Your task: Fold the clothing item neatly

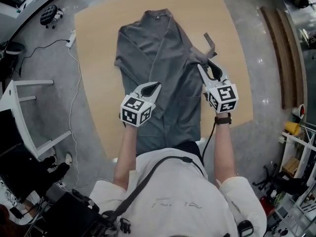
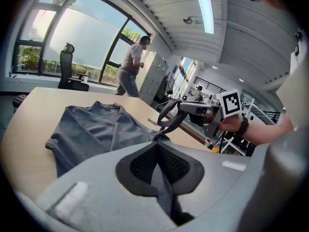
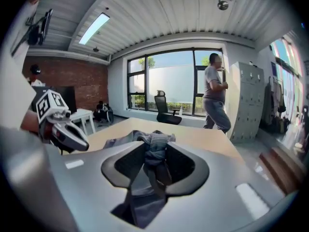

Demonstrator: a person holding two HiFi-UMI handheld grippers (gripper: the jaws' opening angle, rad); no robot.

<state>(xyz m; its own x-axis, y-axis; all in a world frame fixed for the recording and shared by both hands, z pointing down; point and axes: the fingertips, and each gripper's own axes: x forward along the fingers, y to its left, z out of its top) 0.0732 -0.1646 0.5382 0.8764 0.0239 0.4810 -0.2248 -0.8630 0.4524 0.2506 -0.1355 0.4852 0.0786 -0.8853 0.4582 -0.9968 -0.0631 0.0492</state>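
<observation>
One dark grey long-sleeved garment lay spread on the pale wooden counter. Its collar was at the far end, its front opened in a V, and its hem reached the near edge by the person. The fabric looked soft and creased, and the sleeve on the right was bunched and drawn up off the surface. The right tool was clamped on that bunched wad. The left tool, jaws together, pinched a thin fold of the lower body.
</observation>
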